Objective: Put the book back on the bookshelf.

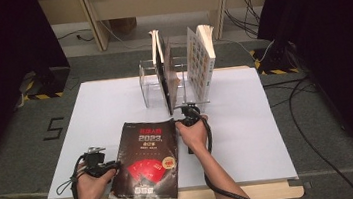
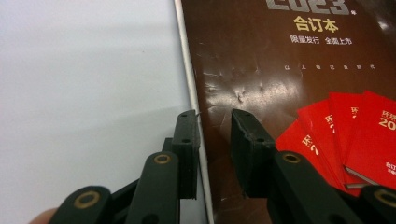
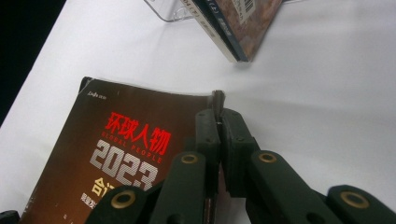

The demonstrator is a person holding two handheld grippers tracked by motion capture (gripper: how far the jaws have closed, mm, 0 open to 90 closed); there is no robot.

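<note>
book (image 1: pixel 148 158) is lying flat on the white surface (image 1: pixel 249 136) near the front edge, its long axis running away from the person toward the clear rack (image 1: pixel 155 82) of upright books. right tongs (image 3: pixel 218 112) are pinching shut on its far right corner, nearest the rack. left tongs (image 2: pixel 215 135) are sitting partly open astride the near left edge, pads not pressing.

A dark book (image 1: pixel 147 159) lies flat near the table's (image 1: pixel 249 136) front edge. The left claw (image 1: pixel 102 164) sits at its left edge, the right claw (image 1: pixel 188 116) at its far right corner. Behind stands a clear rack (image 1: pixel 151 84) holding upright books (image 1: pixel 201 61).
</note>
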